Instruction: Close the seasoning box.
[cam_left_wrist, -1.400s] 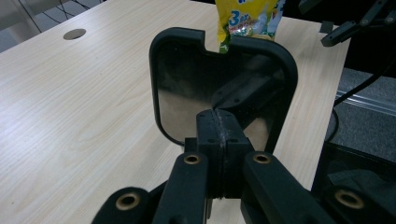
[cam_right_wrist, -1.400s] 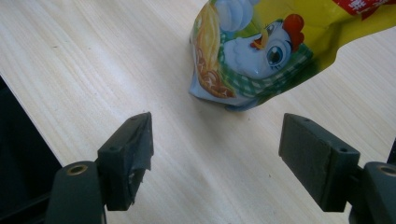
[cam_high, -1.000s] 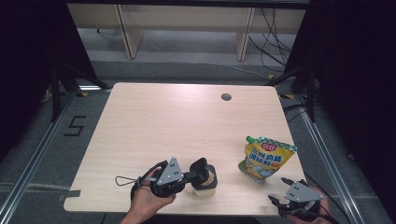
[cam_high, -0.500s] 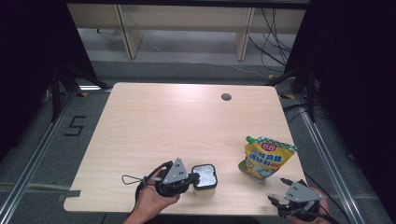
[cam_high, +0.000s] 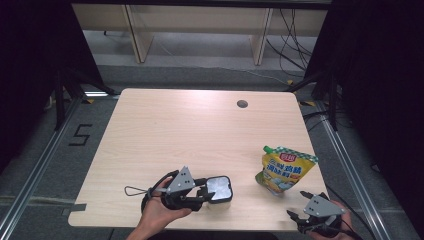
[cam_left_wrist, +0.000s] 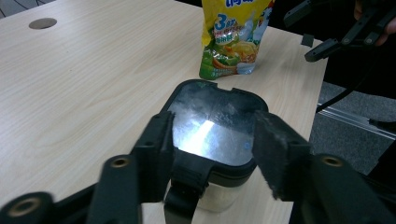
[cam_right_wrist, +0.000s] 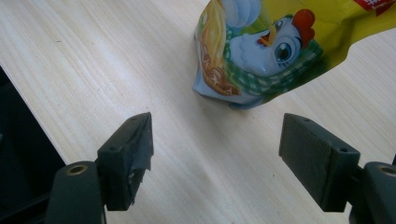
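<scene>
Jaws of the left gripper (cam_high: 206, 191) close on the near edge of a black-rimmed container (cam_high: 219, 188) with a frosted lid, low and centre in the high view. Lower right, the right gripper (cam_high: 303, 215) hovers wide open and empty, just below the yellow snack pouch (cam_high: 283, 169) on the table (cam_high: 190, 130).

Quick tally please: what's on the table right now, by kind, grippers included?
Lidded containers: 1, the black-rimmed container between the left gripper jaws
Snack pouches: 1, the yellow pouch
Grippers: 2, with the right gripper open near the table edge
Total: 4
</scene>
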